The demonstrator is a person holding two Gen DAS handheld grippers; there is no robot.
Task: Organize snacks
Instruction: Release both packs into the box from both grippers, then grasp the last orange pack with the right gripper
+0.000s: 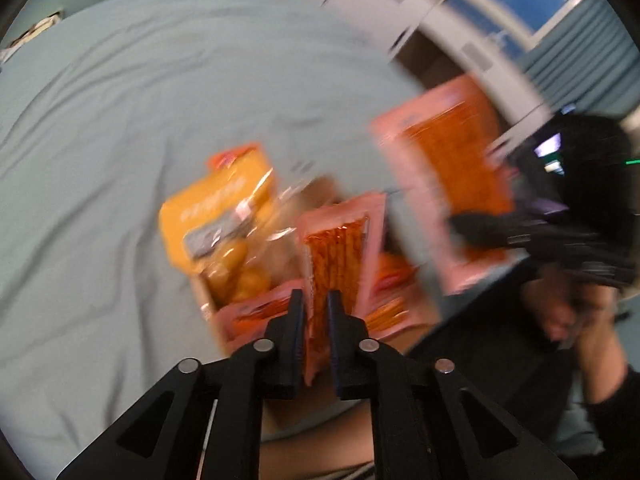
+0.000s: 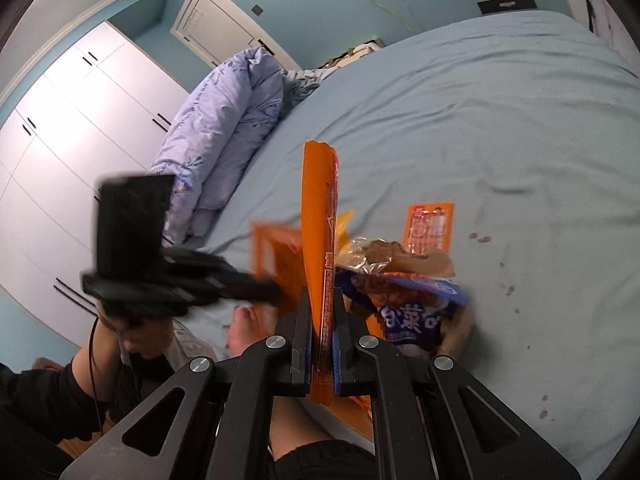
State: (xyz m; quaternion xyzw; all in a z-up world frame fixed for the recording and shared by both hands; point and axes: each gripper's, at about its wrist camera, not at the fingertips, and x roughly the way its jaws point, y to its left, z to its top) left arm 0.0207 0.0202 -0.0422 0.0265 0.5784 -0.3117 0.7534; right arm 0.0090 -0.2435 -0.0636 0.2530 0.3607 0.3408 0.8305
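My left gripper (image 1: 315, 295) is shut on a pink-edged orange stick-snack packet (image 1: 336, 248), which hangs above an open cardboard box (image 1: 208, 308) on the bed. A yellow bag (image 1: 216, 216) and more orange packets fill the box. My right gripper (image 2: 322, 295) is shut on another orange packet (image 2: 318, 216), seen edge-on and upright. In the left wrist view that packet (image 1: 452, 184) hangs to the right of the box, pinched by the right gripper (image 1: 460, 222). In the right wrist view the left gripper (image 2: 274, 294) is a blur at the left.
A blue snack bag (image 2: 416, 316) and a crumpled clear wrapper (image 2: 384, 256) stick out of the box. One orange packet (image 2: 430, 228) lies flat on the pale blue sheet (image 2: 480, 120). A rolled quilt (image 2: 228, 120) and white wardrobe (image 2: 80, 120) stand at the left. A person's foot (image 2: 244, 324) rests nearby.
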